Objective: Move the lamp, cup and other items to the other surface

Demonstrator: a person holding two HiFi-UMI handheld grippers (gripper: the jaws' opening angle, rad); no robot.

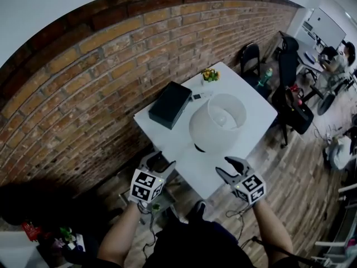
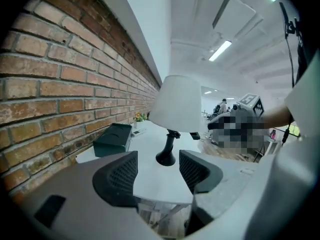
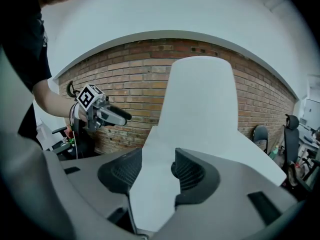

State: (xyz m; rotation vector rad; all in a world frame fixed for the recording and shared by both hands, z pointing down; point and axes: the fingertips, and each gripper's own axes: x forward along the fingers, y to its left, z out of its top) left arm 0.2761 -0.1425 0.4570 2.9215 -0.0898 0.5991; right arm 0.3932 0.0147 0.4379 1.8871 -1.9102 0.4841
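A lamp with a wide white shade [image 1: 218, 120] and a black base [image 1: 198, 147] stands on the white table [image 1: 245, 102], near its front end. My left gripper [image 1: 162, 162] hovers at the table's front left corner, open and empty. My right gripper [image 1: 227, 169] hovers at the front right corner, also open and empty. The lamp stands between the two. In the left gripper view the lamp base [image 2: 165, 158] shows just beyond the open jaws [image 2: 158, 171]. In the right gripper view the shade [image 3: 200, 99] fills the space beyond the jaws [image 3: 157, 171]. I see no cup.
A black box [image 1: 170, 104] lies on the table by the brick wall [image 1: 83, 94]. A small pot of yellow flowers [image 1: 210, 75] sits at the far end, with small flat items [image 1: 198, 96] near it. Black chairs [image 1: 250, 57] and a black bag [image 1: 298, 113] stand beyond on the wood floor.
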